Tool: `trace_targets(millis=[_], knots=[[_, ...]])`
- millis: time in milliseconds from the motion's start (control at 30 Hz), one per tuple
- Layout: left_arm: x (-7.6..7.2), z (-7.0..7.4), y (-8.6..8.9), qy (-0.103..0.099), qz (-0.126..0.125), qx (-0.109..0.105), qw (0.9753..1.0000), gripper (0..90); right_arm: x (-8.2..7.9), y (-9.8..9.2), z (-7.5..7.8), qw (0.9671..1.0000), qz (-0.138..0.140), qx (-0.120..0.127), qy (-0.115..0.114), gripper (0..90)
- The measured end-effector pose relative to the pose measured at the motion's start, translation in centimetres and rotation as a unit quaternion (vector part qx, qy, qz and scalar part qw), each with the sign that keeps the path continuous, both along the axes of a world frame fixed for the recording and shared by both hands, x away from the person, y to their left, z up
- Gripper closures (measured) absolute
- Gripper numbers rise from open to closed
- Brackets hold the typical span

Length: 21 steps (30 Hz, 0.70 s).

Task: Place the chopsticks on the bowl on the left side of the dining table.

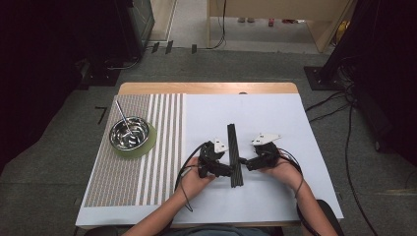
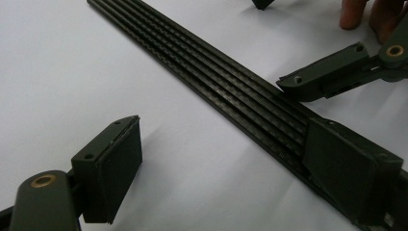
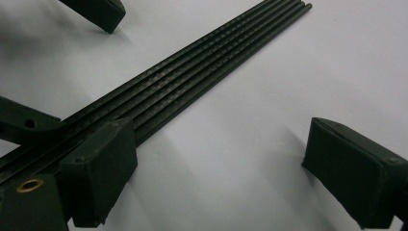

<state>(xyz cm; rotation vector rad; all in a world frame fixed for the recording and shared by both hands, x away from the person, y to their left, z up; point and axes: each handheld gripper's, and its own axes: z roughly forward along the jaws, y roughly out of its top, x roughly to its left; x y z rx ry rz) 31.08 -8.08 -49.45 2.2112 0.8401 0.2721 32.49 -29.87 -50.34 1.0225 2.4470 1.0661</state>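
A flat bundle of several thin black rods (image 1: 234,155) lies lengthwise on the white sheet (image 1: 275,123). My left gripper (image 1: 227,169) comes at its near end from the left and my right gripper (image 1: 244,162) from the right. Both are open. In the left gripper view the rods (image 2: 216,72) run diagonally under the right jaw of the left gripper (image 2: 231,168), with bare sheet between the jaws; a finger (image 2: 327,72) of the other gripper touches the rods. In the right gripper view the rods (image 3: 202,67) pass beneath the left jaw of the right gripper (image 3: 226,168).
A steel bowl (image 1: 130,132) with a thin metal utensil in it stands on a green saucer at the left, on a striped mat (image 1: 142,167). Cables trail from both grippers toward the near table edge (image 1: 206,223).
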Motion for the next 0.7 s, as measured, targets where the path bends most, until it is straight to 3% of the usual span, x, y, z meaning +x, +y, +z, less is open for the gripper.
trace_targets(millis=[700], knots=[[-0.12, -0.15, 0.29, -0.008, -0.01, 0.01, 0.9999, 14.3, 0.0, -0.01, 0.0, 1.0, 0.0, 0.0, 0.0, 10.9]])
